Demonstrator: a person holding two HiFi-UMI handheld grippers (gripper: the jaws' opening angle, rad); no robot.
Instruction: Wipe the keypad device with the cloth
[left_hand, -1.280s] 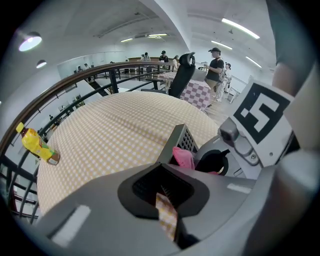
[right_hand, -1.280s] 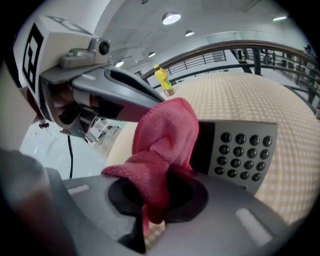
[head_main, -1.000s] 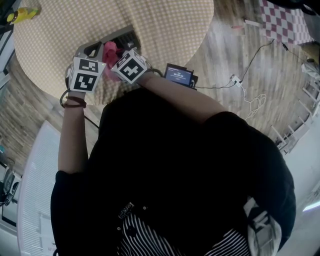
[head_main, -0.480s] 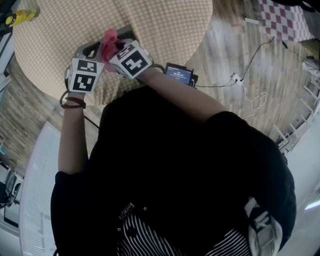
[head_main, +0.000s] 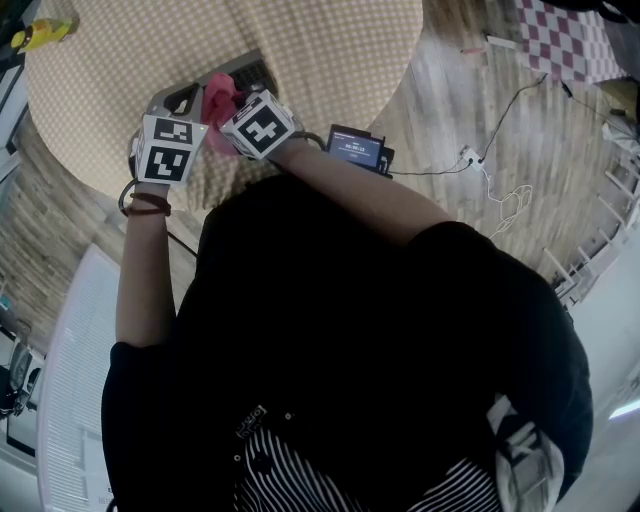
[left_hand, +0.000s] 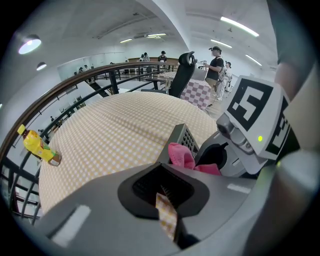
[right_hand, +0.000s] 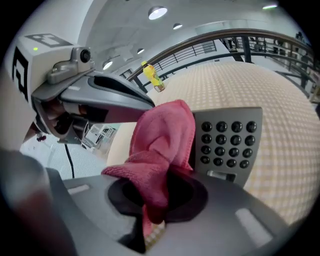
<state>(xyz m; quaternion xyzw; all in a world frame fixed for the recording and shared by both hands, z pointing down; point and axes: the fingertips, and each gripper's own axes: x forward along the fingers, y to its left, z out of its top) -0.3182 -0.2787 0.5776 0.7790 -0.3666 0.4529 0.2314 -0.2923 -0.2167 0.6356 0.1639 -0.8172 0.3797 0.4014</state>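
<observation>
Your keypad device (right_hand: 227, 140) sits on the worktop (head_main: 330, 60), close to the edge nearest you. The cloth (right_hand: 165, 135) is pinched in your right tongs (right_hand: 150, 220) and rests against the device, just left of the keys as the right gripper view sees it. Your left tongs (left_hand: 167, 210) are just beside the right ones, on their left, jaws together, with the device ahead and to their right. A bottle (left_hand: 40, 146) lies well apart at the worktop's far left edge. Right of your right forearm there's a small screen unit (head_main: 357, 150), and a cable (head_main: 500, 120) trails off right across the floor (head_main: 450, 90).
</observation>
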